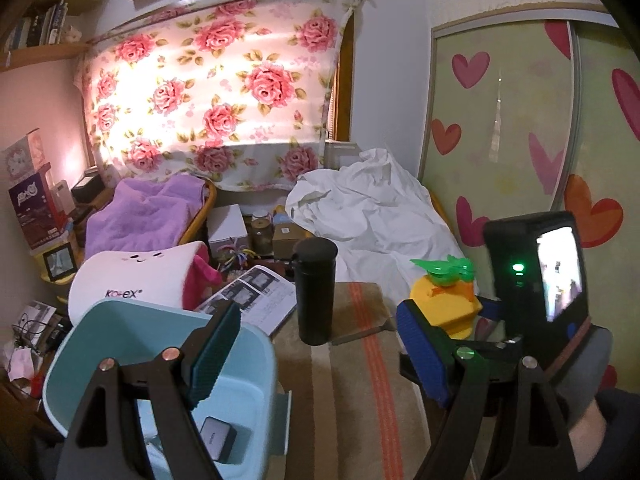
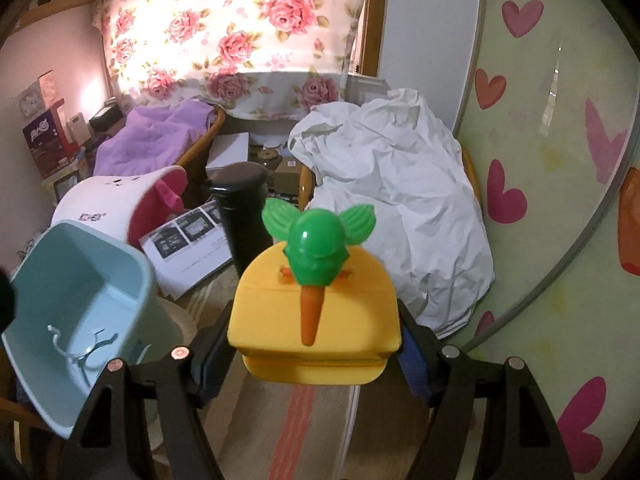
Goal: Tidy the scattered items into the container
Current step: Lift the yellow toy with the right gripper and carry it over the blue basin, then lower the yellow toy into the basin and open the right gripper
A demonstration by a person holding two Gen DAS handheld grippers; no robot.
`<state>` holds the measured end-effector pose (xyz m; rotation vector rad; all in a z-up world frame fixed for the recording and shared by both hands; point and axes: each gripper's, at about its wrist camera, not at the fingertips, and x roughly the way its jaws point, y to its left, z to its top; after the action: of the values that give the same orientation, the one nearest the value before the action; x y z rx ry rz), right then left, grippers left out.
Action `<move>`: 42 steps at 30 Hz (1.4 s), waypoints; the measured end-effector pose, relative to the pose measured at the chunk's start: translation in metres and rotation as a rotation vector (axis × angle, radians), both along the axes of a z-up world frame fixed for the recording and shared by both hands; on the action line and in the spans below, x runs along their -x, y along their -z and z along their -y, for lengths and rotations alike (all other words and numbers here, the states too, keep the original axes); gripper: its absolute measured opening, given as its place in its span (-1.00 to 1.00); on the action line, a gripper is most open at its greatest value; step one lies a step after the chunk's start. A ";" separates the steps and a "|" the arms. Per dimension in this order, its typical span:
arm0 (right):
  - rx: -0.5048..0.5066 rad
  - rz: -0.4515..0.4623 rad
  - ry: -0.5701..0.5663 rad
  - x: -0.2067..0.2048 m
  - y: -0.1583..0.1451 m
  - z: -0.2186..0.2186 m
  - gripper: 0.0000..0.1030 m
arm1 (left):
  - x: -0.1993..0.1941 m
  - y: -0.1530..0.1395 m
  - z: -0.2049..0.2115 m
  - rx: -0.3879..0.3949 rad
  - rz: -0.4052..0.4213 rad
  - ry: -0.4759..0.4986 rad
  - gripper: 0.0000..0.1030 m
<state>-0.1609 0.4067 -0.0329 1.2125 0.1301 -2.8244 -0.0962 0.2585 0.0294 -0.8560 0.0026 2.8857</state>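
Note:
In the right wrist view my right gripper [image 2: 314, 354] is shut on a yellow toy box [image 2: 316, 320] with a green leafy knob and an orange carrot on its lid. The box hangs above the striped cloth. A light blue bin [image 2: 80, 300] stands tilted to its left. In the left wrist view my left gripper [image 1: 320, 344] is open and holds nothing. Its left finger [image 1: 216, 352] hovers over the bin [image 1: 120, 328], where a small dark box [image 1: 218, 440] lies. The yellow toy box [image 1: 444, 308] shows to the right. A black flask [image 1: 314, 288] stands upright beyond the fingers.
A white plush cushion [image 1: 136, 276] and printed sheets [image 1: 256, 300] lie behind the bin. A crumpled white sheet [image 1: 372, 208] covers the back right. A sliding door with hearts [image 1: 520, 120] closes the right side. Boxes and a purple blanket [image 1: 144, 212] crowd the back left.

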 end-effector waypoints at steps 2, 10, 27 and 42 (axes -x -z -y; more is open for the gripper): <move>0.011 -0.007 -0.003 -0.008 -0.008 0.002 0.47 | -0.004 -0.004 0.004 -0.001 -0.006 -0.003 0.62; 0.015 -0.046 -0.058 -0.034 -0.037 0.027 0.48 | -0.019 -0.015 0.027 0.008 -0.008 -0.030 0.62; 0.073 0.006 -0.205 -0.047 -0.024 0.122 0.48 | -0.044 -0.007 0.105 0.040 0.021 -0.205 0.62; 0.096 0.063 -0.320 -0.055 0.002 0.205 0.48 | -0.059 -0.002 0.171 0.052 0.026 -0.318 0.62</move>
<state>-0.1055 0.2013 -0.0354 1.1442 0.1666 -2.4869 -0.0374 0.0875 0.0319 -0.9837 -0.0678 3.1807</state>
